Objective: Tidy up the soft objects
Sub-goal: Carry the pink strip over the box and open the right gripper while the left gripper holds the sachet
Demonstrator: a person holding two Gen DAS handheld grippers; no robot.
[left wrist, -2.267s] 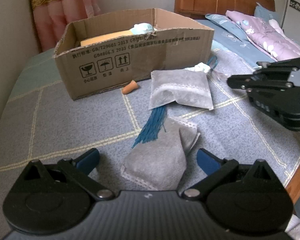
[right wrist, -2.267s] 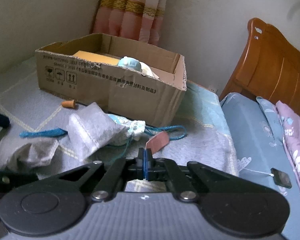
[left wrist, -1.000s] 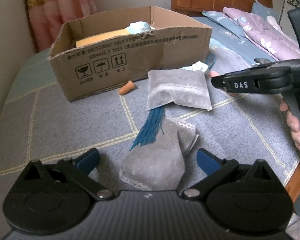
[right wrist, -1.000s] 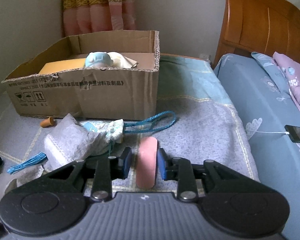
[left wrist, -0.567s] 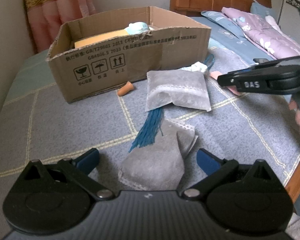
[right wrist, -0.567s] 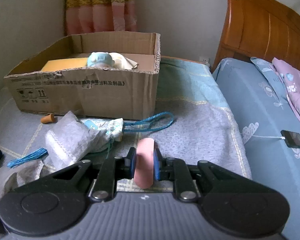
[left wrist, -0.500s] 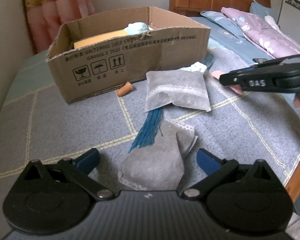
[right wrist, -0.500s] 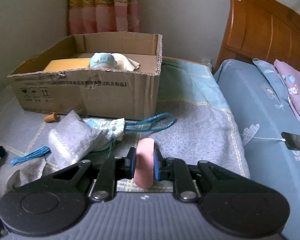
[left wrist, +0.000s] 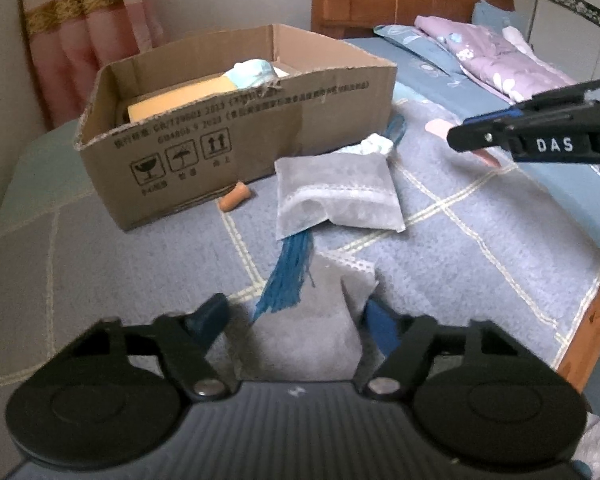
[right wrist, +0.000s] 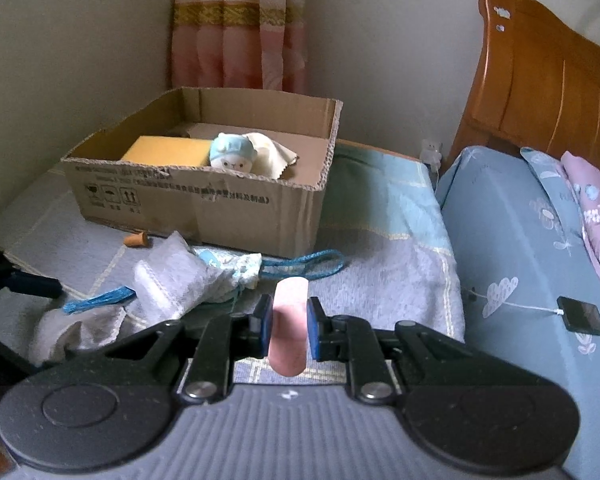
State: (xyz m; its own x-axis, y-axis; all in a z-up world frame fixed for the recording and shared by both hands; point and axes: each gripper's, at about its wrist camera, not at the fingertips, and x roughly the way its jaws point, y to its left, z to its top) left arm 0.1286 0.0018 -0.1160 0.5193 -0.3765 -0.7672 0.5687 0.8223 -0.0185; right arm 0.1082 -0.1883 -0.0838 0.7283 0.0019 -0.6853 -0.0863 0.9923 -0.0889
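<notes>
A brown cardboard box with black print holds a yellow sponge and a pale blue plush. Grey pouches, blue cord, a pink pad; the bedspread is blue-grey with cream checks.

Counted: two hand-held grippers, left hand-held gripper, right hand-held gripper. One cardboard box at 12 o'clock on bed. Two grey sachets: one near centre, one at 6 o'clock. One pink pad. One orange earplug. One blue tassel. One drawstring pouch, one blue cord loop. In box: one yellow sponge, one plush toy, one cream cloth. One phone at 3 o'clock.
</notes>
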